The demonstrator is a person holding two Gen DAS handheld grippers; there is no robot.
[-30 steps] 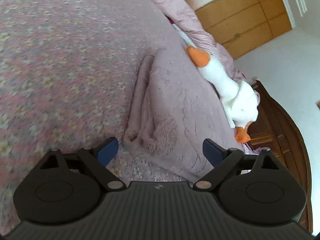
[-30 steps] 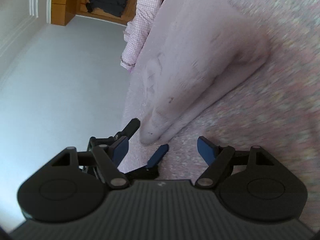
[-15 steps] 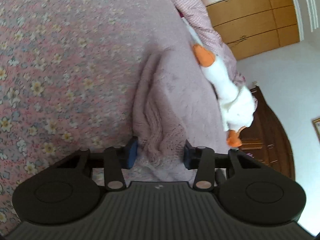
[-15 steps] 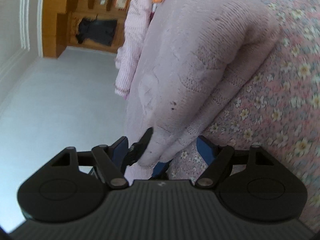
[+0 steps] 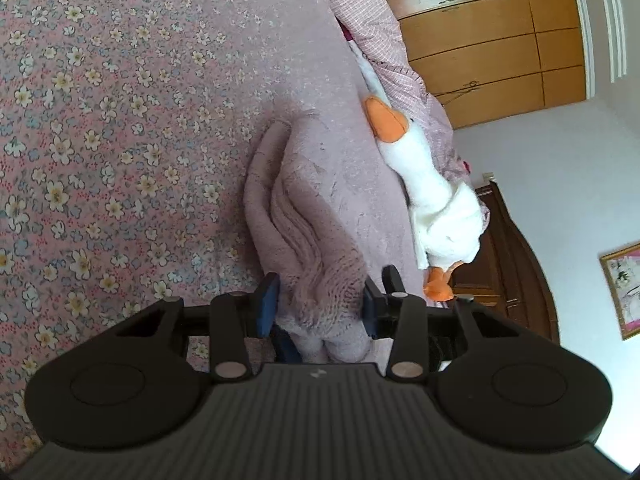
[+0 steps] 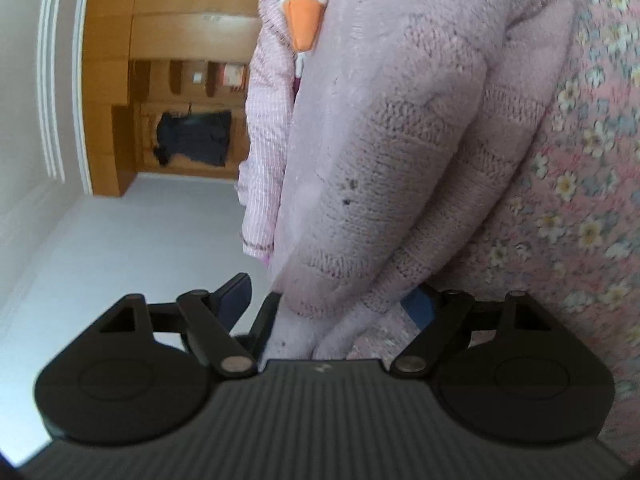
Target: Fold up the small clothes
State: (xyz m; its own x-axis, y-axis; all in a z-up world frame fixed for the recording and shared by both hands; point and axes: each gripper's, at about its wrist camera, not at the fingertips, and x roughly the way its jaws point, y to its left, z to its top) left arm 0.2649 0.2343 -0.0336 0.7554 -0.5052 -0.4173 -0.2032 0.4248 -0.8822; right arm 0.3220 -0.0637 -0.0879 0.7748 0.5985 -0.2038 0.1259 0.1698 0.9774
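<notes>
A lilac knitted sweater (image 5: 316, 208) lies bunched lengthwise on the flowered bedspread (image 5: 100, 120). My left gripper (image 5: 320, 308) is shut on the sweater's near end, with folds of knit squeezed between its blue pads (image 5: 267, 304). In the right wrist view the same sweater (image 6: 400, 140) fills the middle. My right gripper (image 6: 326, 304) stands open with the sweater's near end between its fingers, and neither pad presses the cloth. A dark finger (image 6: 266, 318) of the other gripper shows beside the cloth there.
A white plush goose (image 5: 436, 208) with an orange beak (image 6: 304, 20) lies along the sweater's far side. A pink checked garment (image 5: 372, 20) hangs off the bed edge beyond it. A wooden wardrobe (image 5: 480, 40) and a dark wooden bed end (image 5: 512, 272) stand behind.
Both grippers moved forward onto the sweater's near end. The left gripper went from wide open to shut on the cloth. The right stayed open as the cloth came between its fingers.
</notes>
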